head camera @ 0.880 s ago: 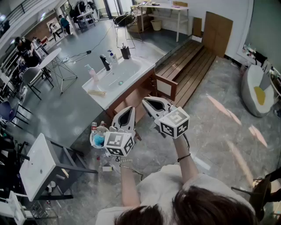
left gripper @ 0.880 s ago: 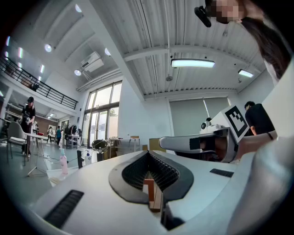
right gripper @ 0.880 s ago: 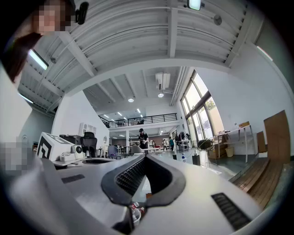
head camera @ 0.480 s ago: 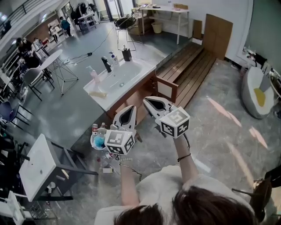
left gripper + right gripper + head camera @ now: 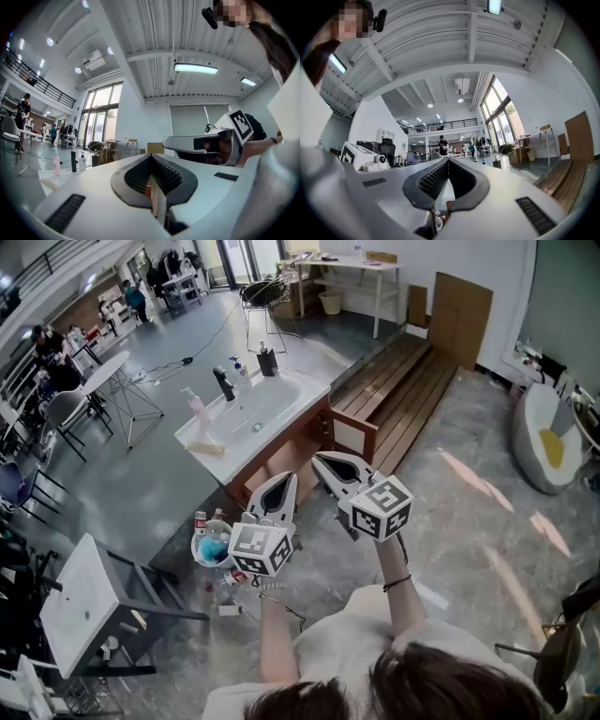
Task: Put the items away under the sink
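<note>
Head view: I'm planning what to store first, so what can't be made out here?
- Items in the bowl on the floor: too small, partly behind the left gripper.
- Cabinet under the sink: its inside is unseen from this steep angle.
- Small white thing by the bowl: too small to name.

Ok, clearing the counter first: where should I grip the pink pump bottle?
Take the pink pump bottle by its body, below the narrow pump head, probably reaching level from the front: it stands upright at the back edge of the counter, beside the faucet.
</note>
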